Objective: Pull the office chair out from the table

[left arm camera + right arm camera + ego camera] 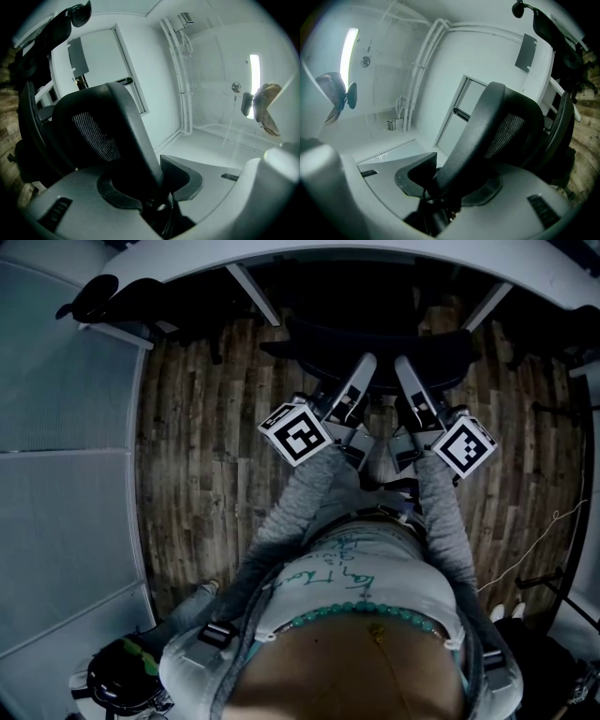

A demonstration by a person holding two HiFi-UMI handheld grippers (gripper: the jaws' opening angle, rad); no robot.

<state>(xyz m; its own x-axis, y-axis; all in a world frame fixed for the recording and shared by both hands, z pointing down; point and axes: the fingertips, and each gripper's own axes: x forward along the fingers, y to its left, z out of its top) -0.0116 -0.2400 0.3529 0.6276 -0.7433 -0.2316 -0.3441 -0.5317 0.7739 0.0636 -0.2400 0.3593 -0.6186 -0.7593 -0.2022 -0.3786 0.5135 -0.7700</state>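
**Both tools pinch the chair back; chair tucked under the surface**

The office chair (375, 334) sits pushed in beneath the edge of the white surface (328, 251), its backrest (117, 122) turned toward the person. The left tool (359, 374) and right tool (409, 376) are each clamped on the backrest's dark rim, side by side near its top, pads pressing the frame in both gripper views.

Judging from here, the smooth, curved rim could slide out of either pinch if the pull is abrupt. Uneven force between the hands would likely swivel the chair rather than roll it. Its base might also catch a slanted leg (253, 292) of the surface on the wooden floor (206, 456).
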